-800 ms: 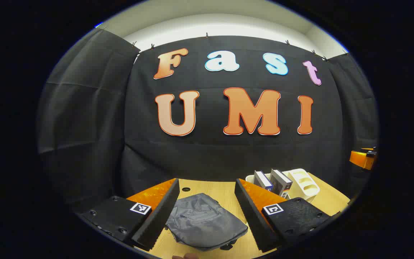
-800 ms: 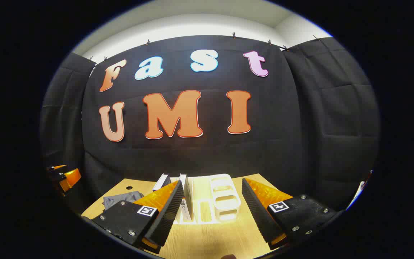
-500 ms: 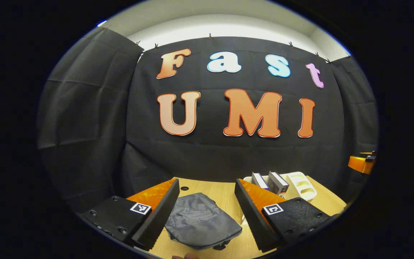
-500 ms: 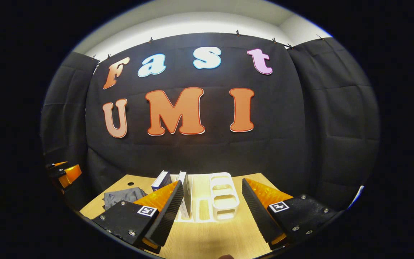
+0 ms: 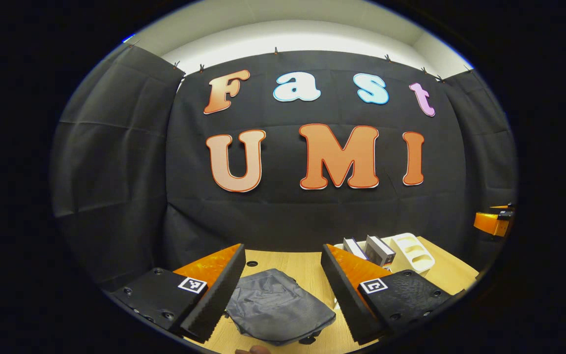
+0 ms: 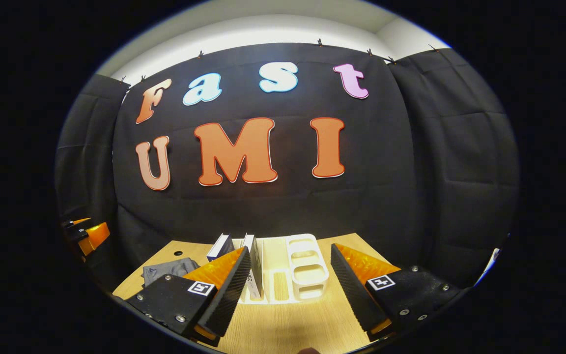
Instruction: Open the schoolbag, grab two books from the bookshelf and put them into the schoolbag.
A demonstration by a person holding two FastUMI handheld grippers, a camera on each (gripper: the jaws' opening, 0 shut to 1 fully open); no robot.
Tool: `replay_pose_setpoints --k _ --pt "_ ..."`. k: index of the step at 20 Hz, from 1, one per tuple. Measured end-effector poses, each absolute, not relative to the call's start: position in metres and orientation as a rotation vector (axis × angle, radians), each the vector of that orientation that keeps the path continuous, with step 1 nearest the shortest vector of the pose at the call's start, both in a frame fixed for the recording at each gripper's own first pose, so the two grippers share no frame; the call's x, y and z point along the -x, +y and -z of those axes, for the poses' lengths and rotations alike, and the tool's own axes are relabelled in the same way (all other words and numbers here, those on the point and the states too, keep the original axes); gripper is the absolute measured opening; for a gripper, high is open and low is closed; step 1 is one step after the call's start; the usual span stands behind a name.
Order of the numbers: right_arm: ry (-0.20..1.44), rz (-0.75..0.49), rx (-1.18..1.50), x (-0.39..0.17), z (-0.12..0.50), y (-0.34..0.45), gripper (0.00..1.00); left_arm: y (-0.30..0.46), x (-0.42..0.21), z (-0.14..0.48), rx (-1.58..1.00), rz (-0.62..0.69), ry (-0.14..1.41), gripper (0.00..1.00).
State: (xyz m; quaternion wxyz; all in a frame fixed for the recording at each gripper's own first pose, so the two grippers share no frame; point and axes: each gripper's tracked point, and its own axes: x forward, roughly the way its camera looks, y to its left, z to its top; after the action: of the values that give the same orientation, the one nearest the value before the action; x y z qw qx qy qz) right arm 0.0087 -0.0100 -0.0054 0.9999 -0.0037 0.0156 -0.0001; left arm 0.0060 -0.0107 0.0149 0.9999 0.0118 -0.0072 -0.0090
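A grey schoolbag (image 5: 277, 308) lies flat and closed on the wooden table, and my left gripper (image 5: 283, 290) hangs open above it with nothing between its fingers. Two books (image 5: 369, 250) stand in a white bookshelf (image 5: 413, 250) to the right of the bag. In the right gripper view the same books (image 6: 251, 255) stand at the left end of the bookshelf (image 6: 305, 265), and the right gripper (image 6: 290, 287) is open in front of it. The schoolbag (image 6: 170, 270) shows at the left there.
The wooden table (image 6: 288, 329) reaches back to the black cloth wall. A small round hole (image 5: 251, 263) sits in the tabletop behind the bag. The other gripper (image 5: 494, 221) shows at the right edge of the left gripper view, and at the left edge (image 6: 86, 236) of the right gripper view.
Both views shifted slightly as the hands moved a little; the bag and books drifted a bit in view. Both grippers stayed open and touched nothing.
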Motion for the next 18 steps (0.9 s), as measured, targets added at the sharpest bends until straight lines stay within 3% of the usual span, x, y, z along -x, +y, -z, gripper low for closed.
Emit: replay_pose_setpoints --k 12,18 --pt "0.097 0.042 0.031 -0.003 0.036 -0.020 0.97 -0.006 -0.017 -0.001 -0.175 0.034 0.012 0.97" --pt "0.153 0.086 0.047 0.001 0.062 -0.038 0.97 -0.006 -0.023 0.031 -0.381 0.066 0.064 0.97"
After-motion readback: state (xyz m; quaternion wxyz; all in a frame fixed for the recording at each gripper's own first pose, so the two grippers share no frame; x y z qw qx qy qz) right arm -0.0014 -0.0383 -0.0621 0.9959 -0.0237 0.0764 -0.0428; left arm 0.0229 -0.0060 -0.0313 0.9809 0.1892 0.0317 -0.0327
